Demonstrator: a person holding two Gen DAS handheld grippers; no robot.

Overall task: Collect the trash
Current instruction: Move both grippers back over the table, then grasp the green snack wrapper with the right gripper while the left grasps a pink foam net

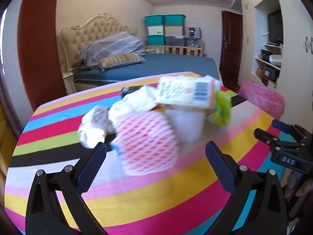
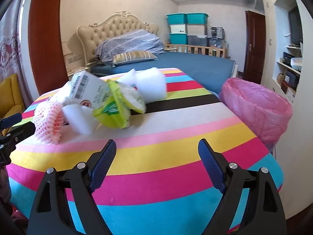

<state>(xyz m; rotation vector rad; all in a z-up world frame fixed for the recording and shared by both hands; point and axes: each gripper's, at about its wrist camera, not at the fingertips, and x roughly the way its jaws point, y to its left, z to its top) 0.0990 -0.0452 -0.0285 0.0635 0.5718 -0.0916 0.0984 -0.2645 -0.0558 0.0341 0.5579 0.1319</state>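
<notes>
A heap of trash lies on the striped table (image 1: 137, 199) (image 2: 176, 131): a pink foam net (image 1: 146, 143) (image 2: 49, 123), white foam pieces (image 1: 185, 125) (image 2: 80, 119), crumpled white paper (image 1: 93, 127), a barcoded carton (image 1: 185, 94) (image 2: 88, 90) and a green wrapper (image 1: 223, 107) (image 2: 119, 107). My left gripper (image 1: 156, 154) stands open just in front of the pink net, touching nothing. My right gripper (image 2: 156, 148) is open over bare cloth, short of the heap. In the left wrist view the right gripper (image 1: 273, 131) shows at the right edge. The left gripper (image 2: 15, 125) shows at the left edge of the right wrist view.
A bin lined with a pink bag (image 1: 264, 99) (image 2: 260, 109) stands beside the table's right edge. Behind the table is a bed (image 2: 185, 66) with pillows, stacked storage boxes (image 2: 185, 27), a dark door (image 2: 254, 45) and shelves (image 2: 289, 68) on the right.
</notes>
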